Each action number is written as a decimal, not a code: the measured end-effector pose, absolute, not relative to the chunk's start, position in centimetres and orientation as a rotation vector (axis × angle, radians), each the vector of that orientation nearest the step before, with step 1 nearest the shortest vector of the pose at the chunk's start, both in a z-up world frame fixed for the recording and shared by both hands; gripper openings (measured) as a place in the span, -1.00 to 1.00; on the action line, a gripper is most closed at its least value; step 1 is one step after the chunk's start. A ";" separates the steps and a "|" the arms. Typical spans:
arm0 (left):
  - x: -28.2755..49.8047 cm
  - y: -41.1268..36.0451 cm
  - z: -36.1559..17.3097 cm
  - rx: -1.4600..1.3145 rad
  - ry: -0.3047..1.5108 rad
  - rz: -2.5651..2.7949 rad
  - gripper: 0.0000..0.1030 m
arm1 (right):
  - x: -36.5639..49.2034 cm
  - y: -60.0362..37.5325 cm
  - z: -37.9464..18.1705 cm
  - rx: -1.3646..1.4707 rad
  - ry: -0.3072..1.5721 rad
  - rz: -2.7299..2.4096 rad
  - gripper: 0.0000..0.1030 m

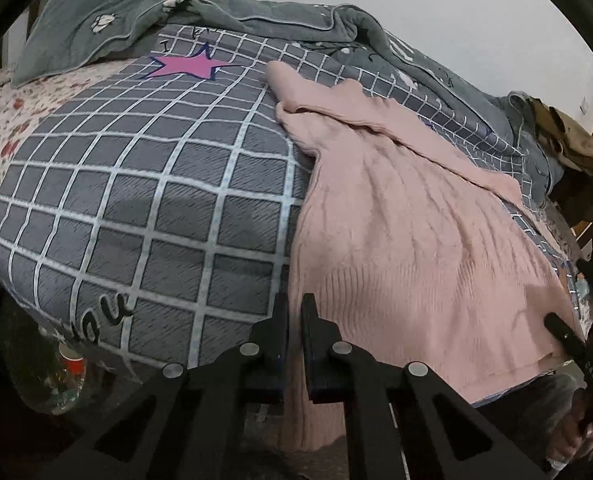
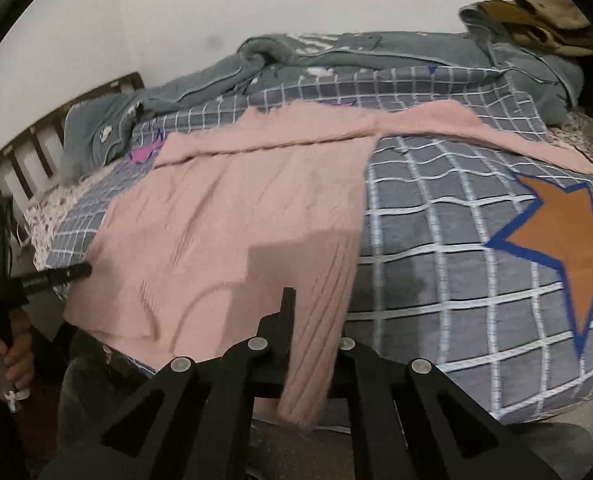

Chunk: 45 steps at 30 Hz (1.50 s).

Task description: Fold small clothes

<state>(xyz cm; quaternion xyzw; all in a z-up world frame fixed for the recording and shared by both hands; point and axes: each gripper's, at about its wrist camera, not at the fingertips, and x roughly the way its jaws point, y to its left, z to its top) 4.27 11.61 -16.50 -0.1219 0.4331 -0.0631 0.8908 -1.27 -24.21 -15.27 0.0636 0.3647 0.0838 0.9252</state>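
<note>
A pink knitted sweater [image 1: 408, 220] lies spread on the bed, its sleeves reaching out near the far side and its hem hanging over the near edge. My left gripper [image 1: 295, 314] is shut on the hem at the sweater's left corner, with a strip of pink knit between the fingers. My right gripper [image 2: 308, 318] is shut on the hem at the other corner of the sweater [image 2: 224, 216]; the knit drapes over and hides its right finger. Each gripper also shows at the edge of the other view, the right gripper [image 1: 554, 324] and the left gripper [image 2: 82, 271].
A grey checked bed cover [image 1: 136, 200] with star prints lies under the sweater. A grey-green quilt [image 2: 336, 56] is bunched along the wall. There is a dark slatted headboard [image 2: 36, 140], olive clothes [image 2: 536, 16] at the far corner, and a person's hand [image 2: 12, 356] on the left handle.
</note>
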 end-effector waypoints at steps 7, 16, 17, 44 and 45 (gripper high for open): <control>4.8 10.9 -16.6 -0.220 0.921 -0.107 -0.80 | -0.2 -23.3 -17.2 0.071 0.859 0.154 -0.79; 8.1 12.7 -12.9 -0.219 0.802 -0.065 -0.31 | 1.1 -24.4 -12.6 0.021 0.724 0.121 0.01; 9.2 12.7 -12.5 -0.218 0.798 -0.065 -0.31 | 1.9 -24.6 -12.0 0.024 0.710 0.118 0.04; 30.6 14.2 -13.8 -0.253 0.687 -0.058 -0.79 | 16.6 -29.9 -13.1 0.099 0.682 0.008 0.11; 30.8 14.5 -14.1 -0.261 0.698 -0.061 -0.79 | 16.7 -30.1 -13.0 0.103 0.679 0.007 0.11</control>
